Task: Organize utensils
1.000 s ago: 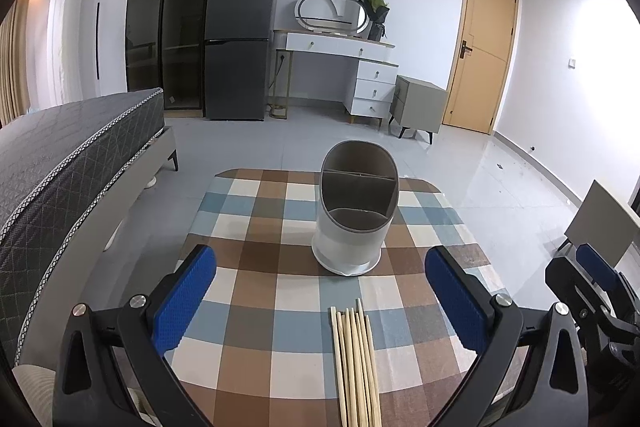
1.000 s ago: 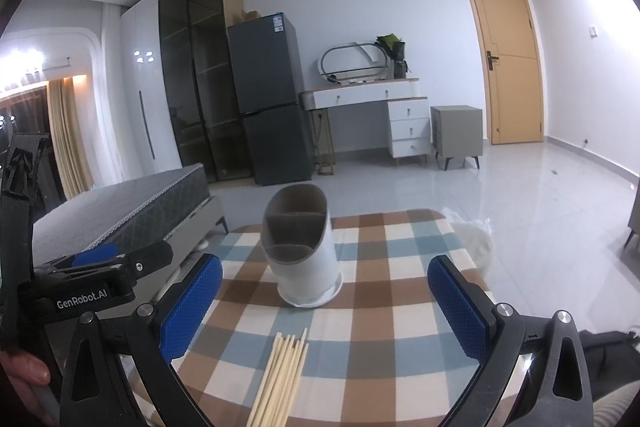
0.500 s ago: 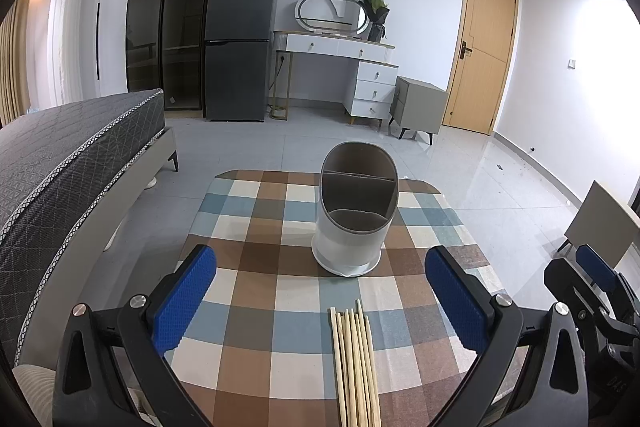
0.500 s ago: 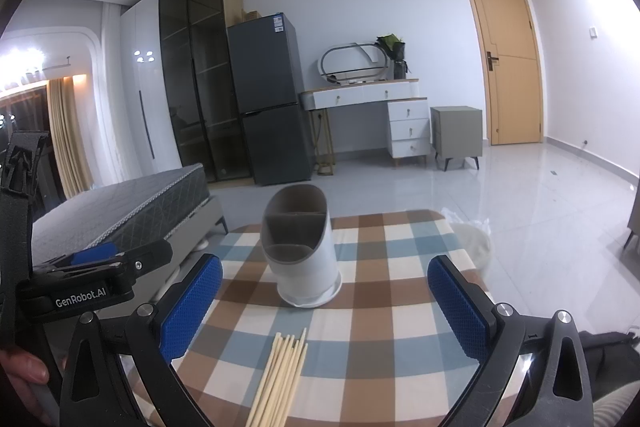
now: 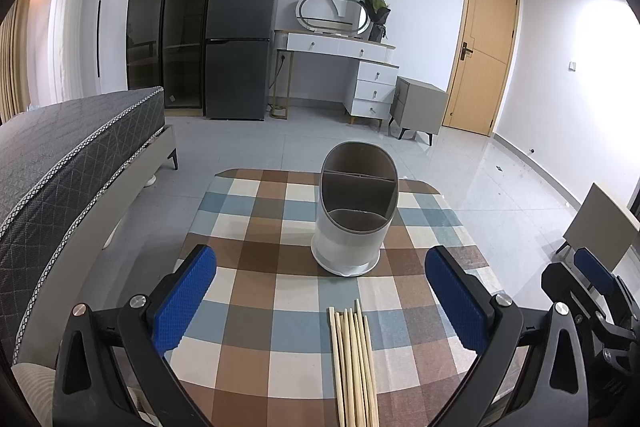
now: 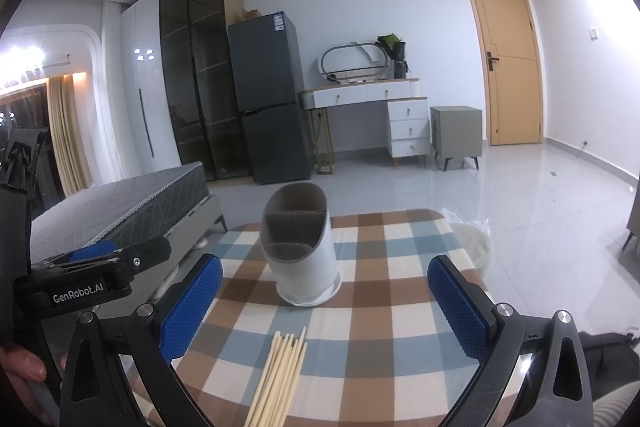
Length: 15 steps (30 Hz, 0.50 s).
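Both claws hang spread wide and hold nothing. Between the blue pads of the left claw (image 5: 320,301), slightly toward its right finger, a bundle of wooden chopsticks (image 5: 354,363) lies flat on the checked worktop (image 5: 256,327), tips pointing away. Just beyond those tips stands the white utensil holder (image 5: 352,223), upright, its grey compartments showing nothing inside. The right claw (image 6: 324,303) sits beside the left one, with the chopsticks (image 6: 280,375) nearer its left finger and the holder (image 6: 304,247) straight ahead of it.
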Available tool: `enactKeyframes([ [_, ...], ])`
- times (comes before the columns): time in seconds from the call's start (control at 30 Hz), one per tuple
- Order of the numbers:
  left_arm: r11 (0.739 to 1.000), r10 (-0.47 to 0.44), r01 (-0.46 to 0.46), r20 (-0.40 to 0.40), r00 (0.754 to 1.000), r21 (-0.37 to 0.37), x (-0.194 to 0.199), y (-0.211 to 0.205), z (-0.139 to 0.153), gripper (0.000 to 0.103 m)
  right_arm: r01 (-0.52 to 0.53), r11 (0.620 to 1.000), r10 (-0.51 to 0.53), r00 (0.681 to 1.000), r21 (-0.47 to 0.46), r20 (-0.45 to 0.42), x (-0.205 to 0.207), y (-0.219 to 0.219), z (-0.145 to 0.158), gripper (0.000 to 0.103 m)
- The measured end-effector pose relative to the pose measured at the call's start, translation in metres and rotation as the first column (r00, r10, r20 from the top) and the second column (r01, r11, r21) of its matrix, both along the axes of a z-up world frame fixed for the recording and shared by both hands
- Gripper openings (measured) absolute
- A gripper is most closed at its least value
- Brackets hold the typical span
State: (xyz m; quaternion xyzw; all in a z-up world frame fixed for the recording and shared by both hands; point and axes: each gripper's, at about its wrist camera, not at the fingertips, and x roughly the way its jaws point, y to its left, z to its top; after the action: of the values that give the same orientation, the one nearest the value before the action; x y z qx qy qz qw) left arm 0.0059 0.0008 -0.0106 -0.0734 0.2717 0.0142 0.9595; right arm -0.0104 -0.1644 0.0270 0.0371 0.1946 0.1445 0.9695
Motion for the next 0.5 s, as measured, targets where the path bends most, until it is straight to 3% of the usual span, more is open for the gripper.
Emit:
enactKeyframes([
  [0.27,1.000,0.003,-0.004,-0.013,1.000,-0.008,0.003,0.003,-0.002,0.101,-0.017,1.000,0.017,1.000,0.005,-0.020,0.003,0.000,-0.001,0.103],
  [0.5,1.000,0.015,-0.016,-0.070,0.997,-0.017,0.014,0.010,-0.011,0.101,-0.039,0.999,0.038,0.987,-0.002,-0.154,0.026,0.007,-0.020,0.103],
])
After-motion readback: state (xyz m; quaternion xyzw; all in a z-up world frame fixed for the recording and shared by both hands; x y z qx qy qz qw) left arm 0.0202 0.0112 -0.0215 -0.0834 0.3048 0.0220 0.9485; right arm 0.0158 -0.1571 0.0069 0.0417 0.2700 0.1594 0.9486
